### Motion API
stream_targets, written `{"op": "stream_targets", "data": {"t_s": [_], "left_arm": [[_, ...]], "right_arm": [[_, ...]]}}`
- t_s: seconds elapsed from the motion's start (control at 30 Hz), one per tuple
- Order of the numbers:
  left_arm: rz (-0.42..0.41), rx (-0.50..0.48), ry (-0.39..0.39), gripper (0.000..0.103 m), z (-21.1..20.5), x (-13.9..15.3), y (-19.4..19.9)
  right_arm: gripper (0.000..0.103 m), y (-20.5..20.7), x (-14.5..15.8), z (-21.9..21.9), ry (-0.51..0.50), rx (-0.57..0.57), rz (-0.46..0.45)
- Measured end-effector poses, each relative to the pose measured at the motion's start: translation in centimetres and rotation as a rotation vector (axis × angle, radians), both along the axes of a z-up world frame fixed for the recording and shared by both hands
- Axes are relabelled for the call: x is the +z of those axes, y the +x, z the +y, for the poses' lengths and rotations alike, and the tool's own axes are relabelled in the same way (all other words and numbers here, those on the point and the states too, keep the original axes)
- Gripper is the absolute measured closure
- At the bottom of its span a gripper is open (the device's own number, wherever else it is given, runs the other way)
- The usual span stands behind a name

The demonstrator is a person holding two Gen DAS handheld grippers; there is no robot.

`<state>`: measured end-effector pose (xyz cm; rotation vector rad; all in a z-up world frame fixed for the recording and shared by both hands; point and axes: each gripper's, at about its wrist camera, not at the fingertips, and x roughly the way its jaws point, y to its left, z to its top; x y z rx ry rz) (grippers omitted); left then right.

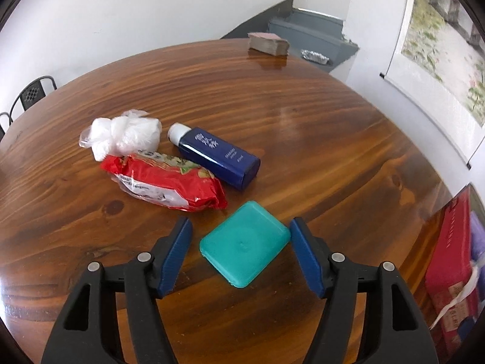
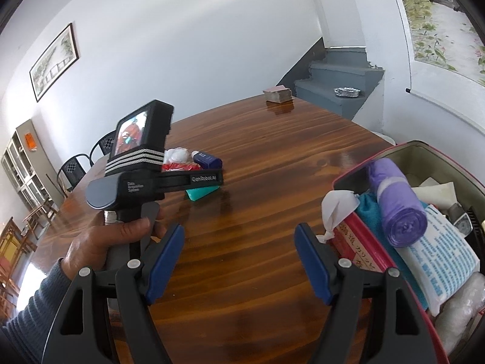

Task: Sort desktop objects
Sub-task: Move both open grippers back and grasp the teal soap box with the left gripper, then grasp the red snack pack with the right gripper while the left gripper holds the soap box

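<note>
A teal soap case (image 1: 244,244) lies flat near the tabletop's near edge. Behind it, mid-tabletop, cluster a red snack packet (image 1: 165,183), a blue bottle (image 1: 216,154) on its side and a white bagged bundle (image 1: 122,135).

Teal case (image 1: 244,244), navy bottle (image 1: 219,157), red packet (image 1: 165,182), streaky brown table (image 1: 303,139), blue fingers (image 1: 175,254)

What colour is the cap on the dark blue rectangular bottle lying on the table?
White cap on the dark blue bottle, clearest in the left wrist view.
</note>
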<state>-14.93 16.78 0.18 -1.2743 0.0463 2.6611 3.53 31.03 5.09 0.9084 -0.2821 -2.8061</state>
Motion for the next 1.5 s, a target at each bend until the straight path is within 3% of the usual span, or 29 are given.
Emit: {"op": "stream_targets", "data": {"t_s": [0.23, 0.3, 0.53, 0.73, 1.1, 1.5], "left_arm": [[-0.001, -0.035, -0.035, 0.033, 0.3, -0.1, 0.3], [0.006, -0.035, -0.044, 0.042, 0.3, 0.0, 0.5], [0.001, -0.008, -0.026, 0.042, -0.8, 0.3, 1.2], [0.044, 0.023, -0.029, 0.042, -2.8, 1.8, 2.3], [0.055, 0.172, -0.041, 0.042, -11.5, 2.3, 3.3], [0.058, 0.239, -0.064, 0.042, -17.3, 2.3, 4.4]], "right_arm": [[0.024, -0.3, -0.2, -0.1, -0.007, 0.004, -0.010], [0.024, -0.2, -0.2, -0.2, -0.008, 0.006, -0.012], [0.024, -0.4, -0.1, -0.5, -0.006, 0.010, -0.018], [0.024, -1.4, 0.4, -1.3, 0.020, 0.033, -0.029], [0.024, -8.6, 0.6, -6.0, 0.067, 0.142, -0.088], [0.024, -18.0, -3.0, -11.0, -0.024, 0.317, -0.211]]}}
